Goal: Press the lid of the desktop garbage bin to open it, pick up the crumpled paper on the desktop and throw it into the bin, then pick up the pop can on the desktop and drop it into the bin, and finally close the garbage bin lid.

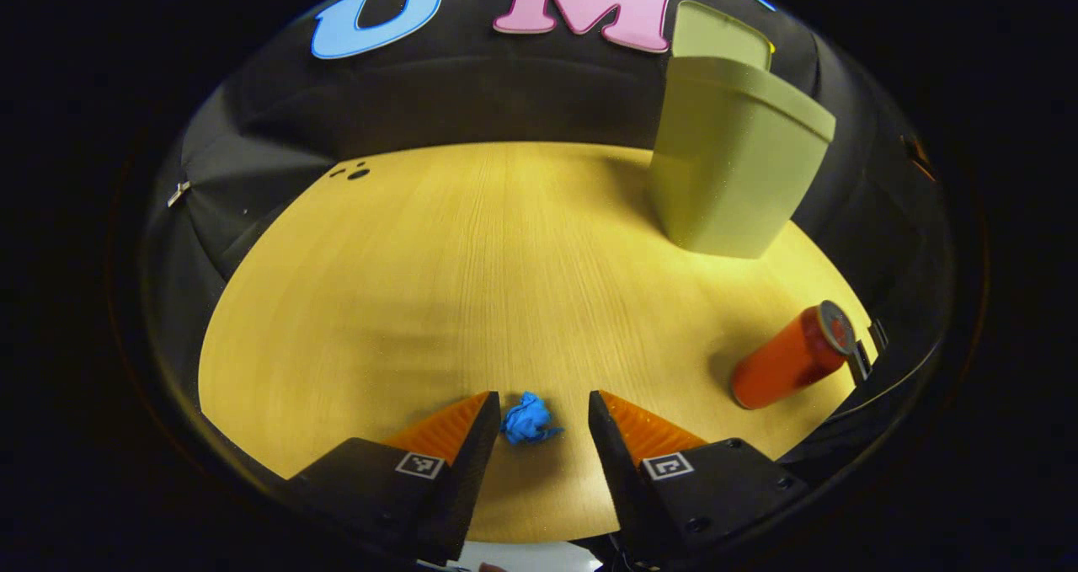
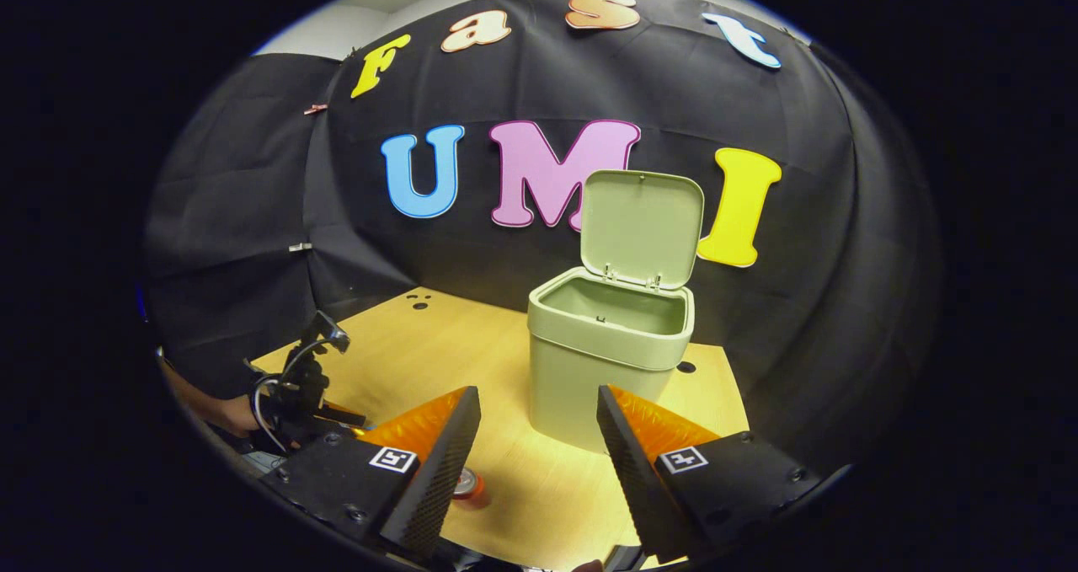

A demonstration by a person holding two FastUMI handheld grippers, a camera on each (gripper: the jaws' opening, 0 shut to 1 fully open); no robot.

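A small blue crumpled paper (image 1: 528, 419) lies on the wooden table, between the spread fingertips of my left gripper (image 1: 541, 409), which is open and low over it. An orange pop can (image 1: 792, 356) stands to its right, and its top (image 2: 466, 483) peeks out beside one finger in the right gripper view. The pale green bin (image 2: 608, 353) stands at the back with its lid (image 2: 642, 228) swung up; it also rises at the upper right of the left gripper view (image 1: 733, 168). My right gripper (image 2: 537, 420) hangs open in front of the bin, holding nothing.
The wooden table (image 1: 438, 286) runs back to the black cloth wall. The left gripper and the hand holding it (image 2: 290, 395) appear at the left of the right gripper view. Small dark holes (image 1: 354, 171) mark the table's far left corner.
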